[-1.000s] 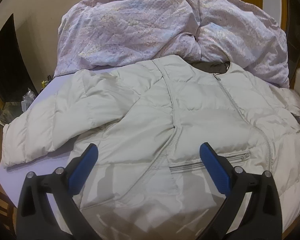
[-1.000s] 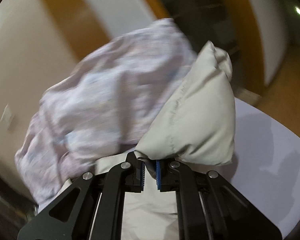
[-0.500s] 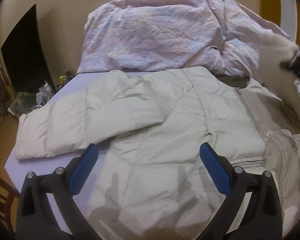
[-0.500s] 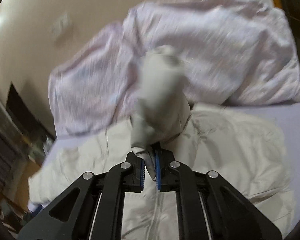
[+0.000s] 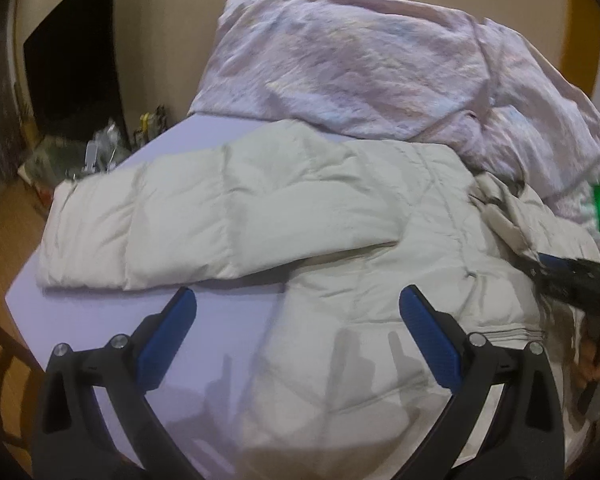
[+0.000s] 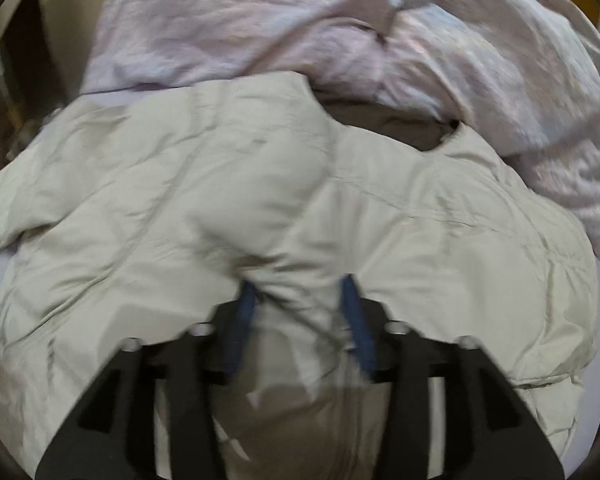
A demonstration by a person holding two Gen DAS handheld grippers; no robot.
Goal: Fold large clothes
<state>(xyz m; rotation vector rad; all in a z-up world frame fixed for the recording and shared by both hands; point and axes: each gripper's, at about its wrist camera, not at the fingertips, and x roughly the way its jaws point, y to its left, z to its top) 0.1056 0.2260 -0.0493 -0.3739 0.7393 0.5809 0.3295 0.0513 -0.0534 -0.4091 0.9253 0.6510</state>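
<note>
The cream padded jacket (image 5: 340, 240) lies spread on the lavender worktop (image 5: 220, 312), its far edge against a heap of pale pink bedding (image 5: 380, 68), one sleeve stretched out to the left. The left claw (image 5: 298, 328) hovers spread and empty over the jacket's near hem. The right claw (image 6: 300, 300) has just been opening, its blue pads now apart with a fold of jacket cloth bunched loosely between them.

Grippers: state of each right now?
Left gripper: open, empty, over the jacket.
Right gripper: jaws just opened; jacket sleeve fabric between them, apparently released.
</note>
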